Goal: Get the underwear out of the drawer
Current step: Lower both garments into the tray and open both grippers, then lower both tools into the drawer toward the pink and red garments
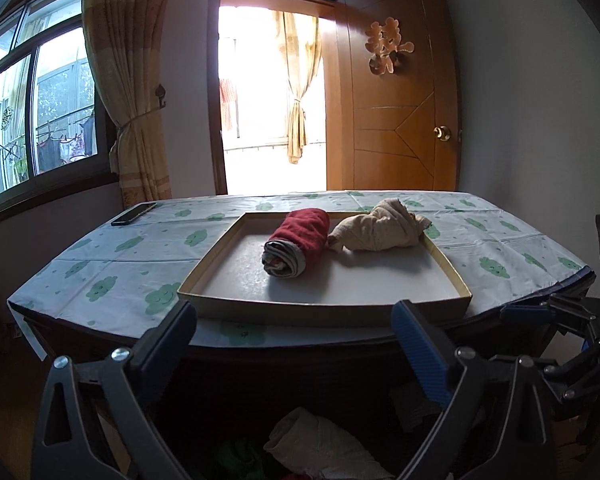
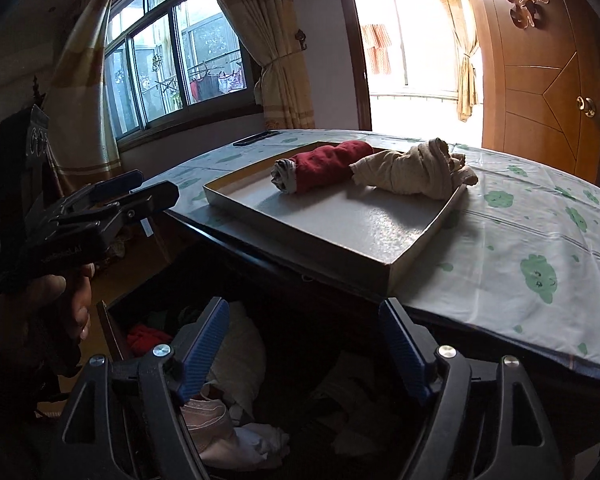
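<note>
Both the left gripper [image 1: 300, 344] and right gripper [image 2: 304, 340] hang with jaws released, holding nothing, above the dark open drawer [image 2: 112, 320] of jumbled underwear [image 2: 236, 356] at frame bottom. Beyond, the table under a cloud-print cloth [image 1: 120, 256] carries a shallow cardboard tray [image 1: 324, 306] with a rolled red garment [image 1: 296, 242] touching a beige bundle [image 1: 376, 230]. A black phone [image 1: 134, 214] lies centre-left; the wooden door [image 1: 396, 92] stands open upper right.

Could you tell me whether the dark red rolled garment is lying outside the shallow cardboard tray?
No, the dark red rolled garment lies inside the shallow cardboard tray, beside the beige one.
</note>
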